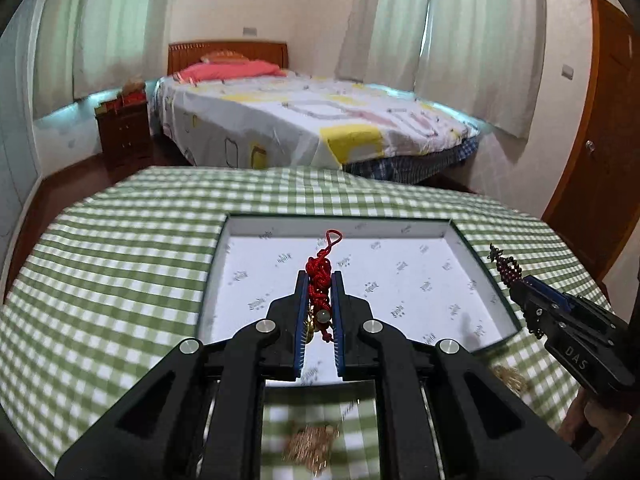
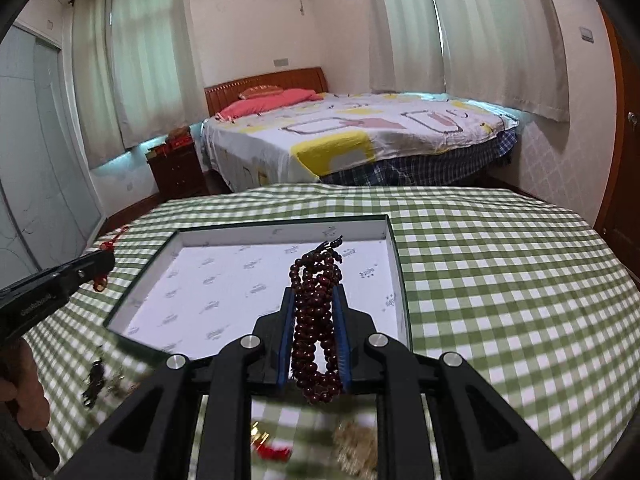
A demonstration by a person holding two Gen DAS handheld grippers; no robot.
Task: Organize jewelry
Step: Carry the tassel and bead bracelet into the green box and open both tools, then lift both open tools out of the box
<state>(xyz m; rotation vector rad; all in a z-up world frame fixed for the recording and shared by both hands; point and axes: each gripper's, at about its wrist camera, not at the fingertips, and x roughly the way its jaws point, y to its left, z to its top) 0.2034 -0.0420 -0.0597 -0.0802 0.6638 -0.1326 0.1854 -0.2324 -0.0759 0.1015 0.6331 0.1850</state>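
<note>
Both tools grip lengthwise: left tool (image 1: 319, 280) red knot (image 1: 319, 276), right tool (image 2: 314, 300) beads (image 2: 316, 320), seemingly doubled.

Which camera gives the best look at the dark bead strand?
Right wrist view: the dark bead strand hangs centered between the right gripper pads. Left wrist view shows only its tip beyond that gripper, near the frame edge.

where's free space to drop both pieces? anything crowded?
The shallow box is bare across its whole white floor, inside all four walls. The checked cloth left of the box and beyond its far wall is bare too. Crowded: the near edge, where blurred gold pieces lie. Left gripper holds the red knot charm; right gripper the dark bead string.
</note>
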